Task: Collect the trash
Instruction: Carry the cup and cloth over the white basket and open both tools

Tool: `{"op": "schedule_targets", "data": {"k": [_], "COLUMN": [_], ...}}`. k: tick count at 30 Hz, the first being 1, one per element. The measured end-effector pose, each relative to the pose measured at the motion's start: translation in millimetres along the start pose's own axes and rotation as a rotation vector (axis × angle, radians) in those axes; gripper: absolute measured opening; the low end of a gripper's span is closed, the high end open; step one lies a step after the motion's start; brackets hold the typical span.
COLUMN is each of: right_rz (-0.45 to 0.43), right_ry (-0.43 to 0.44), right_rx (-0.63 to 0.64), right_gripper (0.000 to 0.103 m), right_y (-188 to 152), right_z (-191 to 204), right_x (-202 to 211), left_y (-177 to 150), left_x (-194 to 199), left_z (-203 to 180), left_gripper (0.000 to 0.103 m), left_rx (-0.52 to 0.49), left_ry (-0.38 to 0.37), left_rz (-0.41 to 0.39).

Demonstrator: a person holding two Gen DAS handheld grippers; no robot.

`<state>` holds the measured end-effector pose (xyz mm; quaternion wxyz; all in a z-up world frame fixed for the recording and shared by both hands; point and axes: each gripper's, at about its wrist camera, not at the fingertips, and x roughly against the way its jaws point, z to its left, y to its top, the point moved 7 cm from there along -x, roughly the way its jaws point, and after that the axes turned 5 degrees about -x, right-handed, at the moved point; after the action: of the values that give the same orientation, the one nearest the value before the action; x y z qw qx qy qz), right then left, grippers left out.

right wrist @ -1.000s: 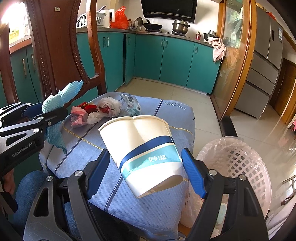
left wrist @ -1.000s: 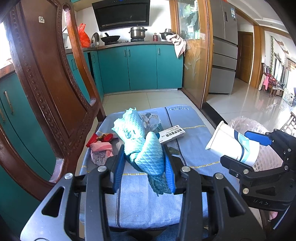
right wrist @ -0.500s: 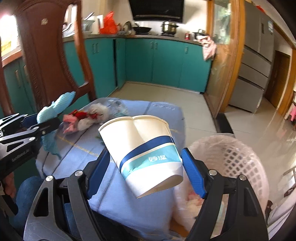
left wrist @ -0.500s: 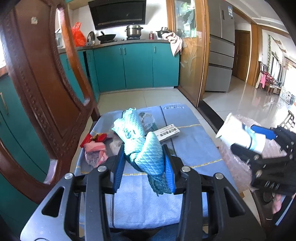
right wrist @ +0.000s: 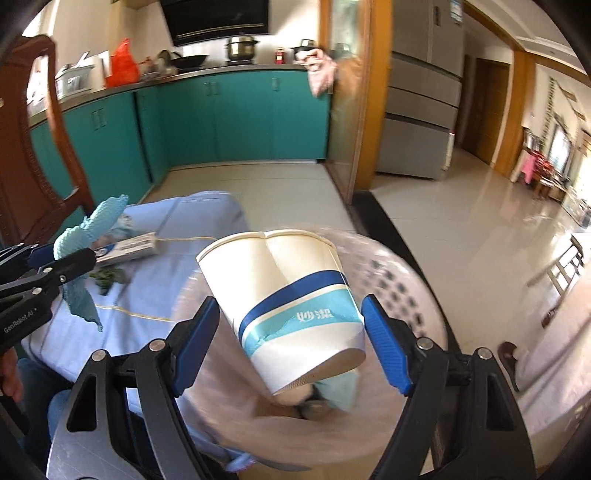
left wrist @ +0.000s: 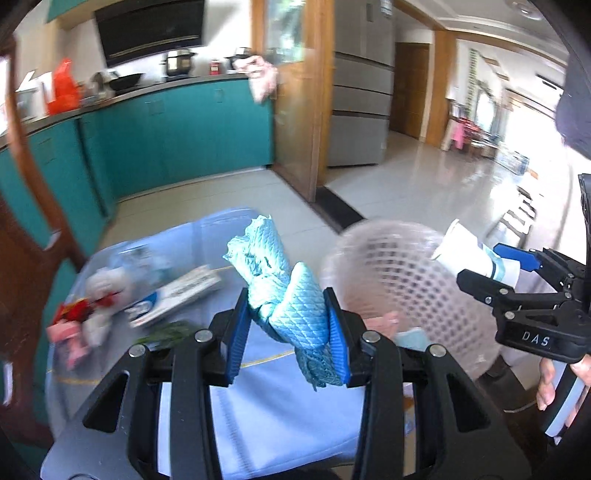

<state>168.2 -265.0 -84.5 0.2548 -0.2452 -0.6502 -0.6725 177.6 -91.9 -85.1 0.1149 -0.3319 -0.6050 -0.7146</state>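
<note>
While one cloth (left wrist: pixel 291 302) hangs, one cup (right wrist: pixel 291 314) tilts.

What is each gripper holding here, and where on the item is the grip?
The left gripper pinches a bunched blue cloth around its middle. The right gripper clamps a dented paper cup across its lower sides, near the base, above the basket.

Kitchen's got a run of teal cabinets (right wrist: pixel 236 118) with a steel pot (right wrist: pixel 242 48) and wok (right wrist: pixel 190 61) on the counter under a black range hood (right wrist: pixel 218 18), orange bag (right wrist: pixel 123 64) off left, carved wooden chair (right wrist: pixel 33 155), grey fridge (right wrist: pixel 421 110), shiny tile floor (right wrist: pixel 461 229).
</note>
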Motion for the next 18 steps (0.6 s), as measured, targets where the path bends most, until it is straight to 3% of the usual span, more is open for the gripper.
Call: {"op": "schedule_targets", "data": {"k": [8,15,16,18], "right_rz": [-0.005,-0.004,-0.004,-0.004], "right_ry": [-0.070,-0.084,-0.083,-0.084], "right_rx": [-0.064,-0.089,-0.089,-0.091], "right_gripper": [0.078,0.078,0.078,0.078], "right_y": [-6,-7,-7,-9], "right_z": [-48,-59,-60,-60], "right_x": [8,8,8,9], "left_y": [16,15,14,12], "left_x": [-35,-62,-65,-69], "left_z": [-56,-82,-85,-90], "left_gripper": [0.040,0.041,0.044,0.061], "left_rx": [-0.072,-0.114,-0.124,-0.133], "left_ry": [-0.129,-0.227,-0.246,-0.275], "left_rz": [0.038,0.102,0.111,0.120]}}
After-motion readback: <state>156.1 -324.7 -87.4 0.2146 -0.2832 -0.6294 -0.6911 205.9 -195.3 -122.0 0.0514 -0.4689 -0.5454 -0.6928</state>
